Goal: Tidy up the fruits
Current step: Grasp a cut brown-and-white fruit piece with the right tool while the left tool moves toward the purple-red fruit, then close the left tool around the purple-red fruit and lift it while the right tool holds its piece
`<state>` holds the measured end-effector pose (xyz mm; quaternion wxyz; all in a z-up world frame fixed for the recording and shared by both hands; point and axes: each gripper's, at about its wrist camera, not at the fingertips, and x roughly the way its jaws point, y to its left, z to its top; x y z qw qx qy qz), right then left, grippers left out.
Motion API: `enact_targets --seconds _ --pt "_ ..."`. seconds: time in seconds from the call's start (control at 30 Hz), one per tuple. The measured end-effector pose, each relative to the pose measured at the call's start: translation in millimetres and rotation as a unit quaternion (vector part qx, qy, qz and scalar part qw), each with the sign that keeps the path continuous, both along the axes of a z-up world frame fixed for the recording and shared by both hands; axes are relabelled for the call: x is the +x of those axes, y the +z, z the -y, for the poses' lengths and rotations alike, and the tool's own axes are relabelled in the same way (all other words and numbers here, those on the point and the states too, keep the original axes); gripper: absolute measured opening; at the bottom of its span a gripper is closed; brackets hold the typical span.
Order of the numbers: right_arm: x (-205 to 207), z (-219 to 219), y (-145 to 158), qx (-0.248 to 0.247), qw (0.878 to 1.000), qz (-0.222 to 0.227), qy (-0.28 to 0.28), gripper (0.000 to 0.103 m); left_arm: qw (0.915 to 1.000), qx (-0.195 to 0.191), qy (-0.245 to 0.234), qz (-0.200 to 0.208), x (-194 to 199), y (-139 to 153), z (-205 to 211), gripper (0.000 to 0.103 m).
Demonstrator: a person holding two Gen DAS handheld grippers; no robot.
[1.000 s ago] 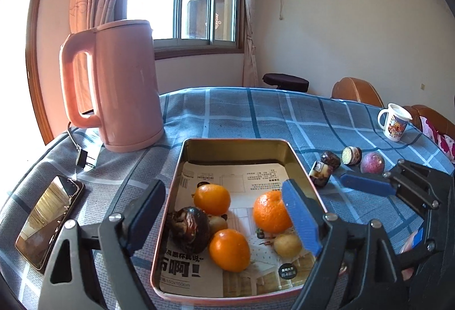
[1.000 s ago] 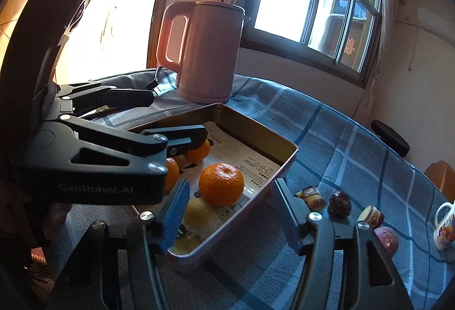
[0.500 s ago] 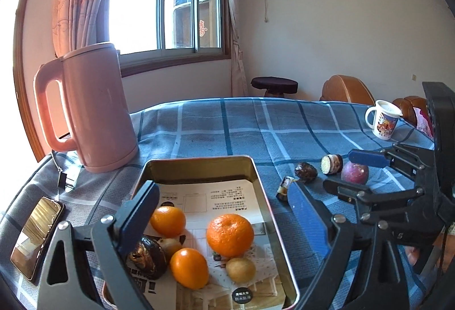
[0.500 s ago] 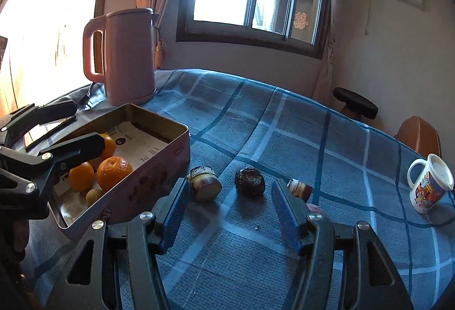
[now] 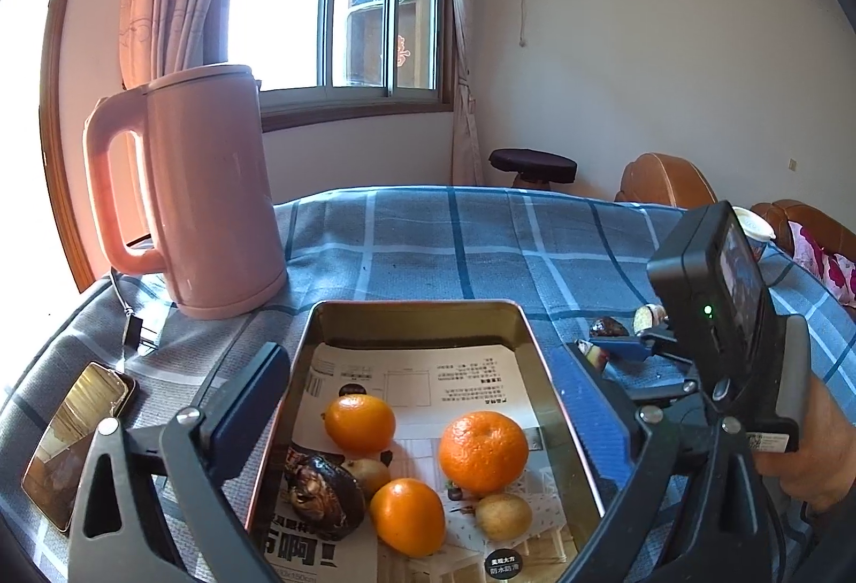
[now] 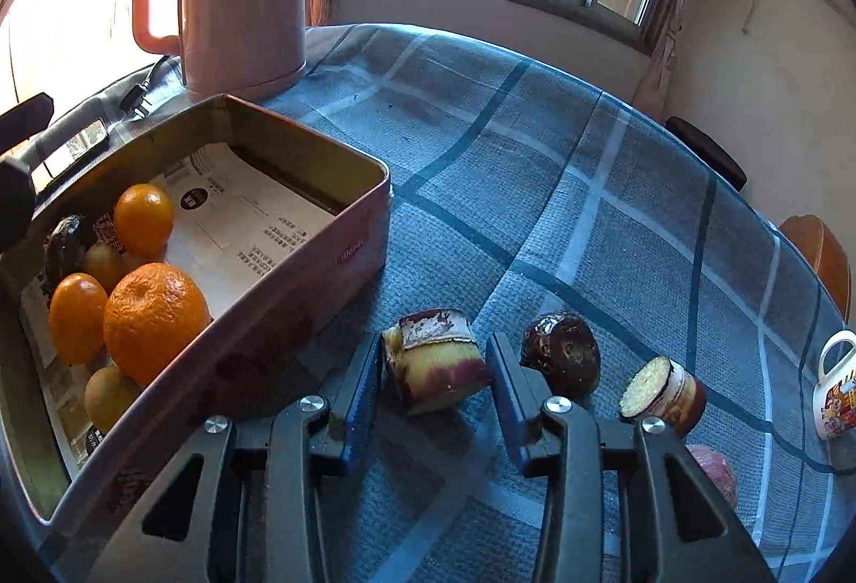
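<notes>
A metal tray [image 5: 417,306] lined with printed paper holds three oranges [image 5: 483,444], a dark shrivelled fruit [image 5: 321,495] and two small yellowish fruits [image 5: 503,516]. My left gripper [image 5: 422,401] hovers over the tray's near end. Its jaws are opening wide and nothing is held between them. On the cloth to the right of the tray lies a cut fruit piece [image 6: 436,363] with purple skin. My right gripper [image 6: 436,388] points down at it. Its jaws are closing, with both pads against the piece's sides. A dark round fruit [image 6: 562,358], another cut piece [image 6: 660,390] and a reddish fruit [image 6: 711,470] lie further right.
A pink kettle [image 5: 208,192] stands behind the tray at the left, its cord trailing on the blue checked tablecloth [image 6: 535,155]. A phone [image 5: 75,438] lies at the near left. A printed mug [image 6: 834,385] stands at the far right. A person's hand [image 5: 813,454] holds the right gripper.
My right gripper swung from beside the tray to the loose fruits on the cloth, dipped, and narrowed its jaws around the cut piece. The left gripper's jaws widened over the tray.
</notes>
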<state>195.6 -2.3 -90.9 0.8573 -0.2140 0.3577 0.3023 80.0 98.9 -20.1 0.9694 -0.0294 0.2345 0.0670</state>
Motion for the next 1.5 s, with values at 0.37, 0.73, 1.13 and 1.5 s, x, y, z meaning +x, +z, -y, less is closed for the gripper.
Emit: enact_targets --seconds 0.37,0.73,1.13,1.5 --pt "-33.2 90.0 37.9 0.096 0.990 0.077 -0.073 0.042 0.9985 0.021 -0.050 0.011 13.8 16.2 54.8 0.100" --pt "-3.4 209.7 36.4 0.120 0.962 0.087 -0.229 0.042 0.9821 0.036 -0.177 -0.054 72.6 -2.2 172.7 0.100" --pt "0.2 239.6 35.3 0.158 0.955 0.071 -0.242 0.042 0.9677 0.048 -0.198 -0.148 131.1 -40.8 211.2 0.100" --pt "2.6 235.2 32.8 0.143 0.956 0.068 -0.245 0.042 0.9554 -0.001 -0.220 -0.197 151.3 -55.8 205.5 0.054"
